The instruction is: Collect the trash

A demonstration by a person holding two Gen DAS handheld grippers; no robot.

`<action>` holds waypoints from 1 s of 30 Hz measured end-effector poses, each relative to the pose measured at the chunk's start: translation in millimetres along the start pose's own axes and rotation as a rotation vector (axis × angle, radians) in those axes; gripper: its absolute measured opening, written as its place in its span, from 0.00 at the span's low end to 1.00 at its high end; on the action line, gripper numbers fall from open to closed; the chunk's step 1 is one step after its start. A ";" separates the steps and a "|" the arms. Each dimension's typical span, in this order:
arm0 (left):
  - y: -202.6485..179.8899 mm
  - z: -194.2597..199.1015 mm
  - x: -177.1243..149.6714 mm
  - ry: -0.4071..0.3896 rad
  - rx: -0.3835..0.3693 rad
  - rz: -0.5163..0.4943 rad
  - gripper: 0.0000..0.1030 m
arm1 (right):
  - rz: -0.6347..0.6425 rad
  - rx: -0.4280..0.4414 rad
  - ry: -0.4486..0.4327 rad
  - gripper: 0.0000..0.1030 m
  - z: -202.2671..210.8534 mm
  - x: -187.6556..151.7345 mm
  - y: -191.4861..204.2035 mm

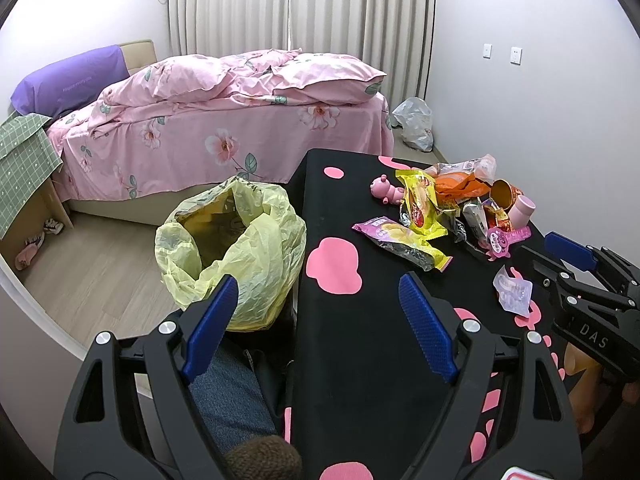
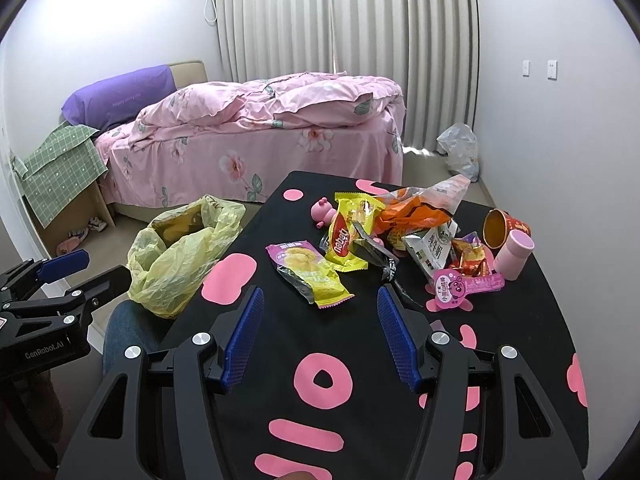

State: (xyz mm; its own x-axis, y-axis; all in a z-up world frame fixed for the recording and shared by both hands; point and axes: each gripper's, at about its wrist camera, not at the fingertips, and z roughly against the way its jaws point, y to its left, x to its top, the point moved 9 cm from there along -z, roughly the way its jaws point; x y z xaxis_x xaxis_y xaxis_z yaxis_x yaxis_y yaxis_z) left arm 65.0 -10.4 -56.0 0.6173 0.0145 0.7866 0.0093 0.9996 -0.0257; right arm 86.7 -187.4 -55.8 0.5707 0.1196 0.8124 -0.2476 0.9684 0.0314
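Right claw (image 2: 320,336) wide open and empty over the counter (image 2: 360,420), purple snack wrapper (image 2: 310,274) just ahead of it, left claw (image 1: 320,328) wide open, empty, near yellow trash bag (image 1: 240,248)

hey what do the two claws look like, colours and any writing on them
Both claws are black plastic frames with triangular cut-outs and round silver bolts. The left claw and right claw each carry two ribbed blue finger pads. White lettering shows on their bodies: "GenRobot.AI" on the left, "DAS" on the right. No cables are visible.
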 end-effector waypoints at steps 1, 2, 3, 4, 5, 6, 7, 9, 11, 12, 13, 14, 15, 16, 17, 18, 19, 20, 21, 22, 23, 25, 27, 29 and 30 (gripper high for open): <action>0.2 0.1 0.5 0.000 0.000 -0.001 0.76 | 0.000 0.000 0.000 0.54 -0.1 -0.1 0.0; -0.2 -0.2 0.0 0.000 0.000 0.000 0.76 | 0.000 0.000 0.000 0.54 -0.1 -0.1 0.0; -0.1 0.0 0.1 -0.001 0.000 -0.001 0.76 | 0.000 0.000 0.001 0.54 -0.2 -0.2 0.0; 0.3 0.2 0.5 -0.001 0.000 -0.001 0.76 | 0.000 0.000 0.000 0.54 -0.2 -0.2 0.0; 0.2 0.1 0.4 -0.001 0.000 -0.001 0.76 | -0.001 -0.001 -0.001 0.54 -0.2 -0.2 -0.1; 0.0 0.0 0.3 -0.001 -0.001 -0.001 0.76 | 0.000 -0.001 0.000 0.54 -0.3 -0.1 -0.2; -0.3 -0.1 0.1 -0.001 -0.001 -0.002 0.76 | 0.000 0.000 0.001 0.54 -0.4 -0.2 -0.5; 0.4 0.2 0.7 0.001 -0.001 -0.001 0.76 | -0.002 -0.001 0.001 0.54 -0.4 -0.2 -0.3; 0.3 0.2 0.5 0.000 -0.001 -0.002 0.76 | -0.002 0.001 0.002 0.54 -0.6 -1.5 0.0; 0.3 0.2 0.5 0.000 0.000 -0.002 0.76 | -0.003 0.000 0.002 0.54 -0.6 -1.8 0.0; 0.5 0.3 0.9 0.000 -0.001 -0.001 0.76 | -0.002 0.001 0.003 0.54 -0.5 -2.5 0.3; 0.4 0.2 0.8 0.000 -0.001 -0.001 0.76 | -0.001 0.002 0.004 0.54 -1.1 -2.9 0.7; 0.4 0.2 0.8 0.000 0.000 -0.001 0.76 | -0.001 0.002 0.004 0.54 -1.3 -3.9 1.3; 0.4 0.3 0.8 0.000 -0.001 -0.001 0.76 | 0.000 0.002 0.004 0.54 -1.1 -4.6 1.8; 0.4 0.1 0.6 0.001 -0.001 0.000 0.76 | 0.000 0.002 0.005 0.54 -1.3 -3.7 1.1; 0.2 0.0 0.4 0.001 -0.001 -0.001 0.76 | 0.000 0.002 0.006 0.54 -1.5 -4.7 1.5; 0.5 0.3 0.6 0.000 -0.001 -0.001 0.76 | 0.000 0.003 0.006 0.54 -2.1 -6.6 2.0; 0.1 0.1 0.1 0.001 -0.001 -0.001 0.76 | 0.000 0.003 0.006 0.54 -2.4 -6.2 1.8; 0.4 0.3 0.5 0.000 -0.001 -0.001 0.76 | 0.000 0.003 0.006 0.54 -2.4 -6.0 1.8; 0.5 0.3 0.6 0.000 -0.001 -0.001 0.76 | -0.001 0.003 0.006 0.54 -2.4 -6.0 1.7; 0.4 0.2 0.4 0.000 -0.001 -0.001 0.76 | -0.001 0.003 0.006 0.54 -2.3 -5.8 1.7; 0.5 0.2 0.5 0.000 -0.001 -0.001 0.76 | -0.001 0.003 0.007 0.54 -2.5 -6.8 2.2; 0.6 0.2 0.2 0.000 -0.001 -0.001 0.76 | -0.001 0.004 0.008 0.54 -2.4 -5.7 1.7; 0.5 0.2 0.0 0.000 -0.001 -0.001 0.76 | 0.000 0.004 0.007 0.54 -2.4 -5.9 1.8; 0.5 0.2 0.2 0.000 -0.001 -0.001 0.76 | 0.000 0.004 0.008 0.54 -2.3 -6.8 2.4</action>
State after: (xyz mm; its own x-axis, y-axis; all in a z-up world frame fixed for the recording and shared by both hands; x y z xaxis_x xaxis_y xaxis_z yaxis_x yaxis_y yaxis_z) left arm 64.9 -9.8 -55.8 0.6172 0.0137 0.7867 0.0104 0.9996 -0.0256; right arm 84.0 -185.5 -62.5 0.5766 0.1215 0.8079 -0.2506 0.9675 0.0333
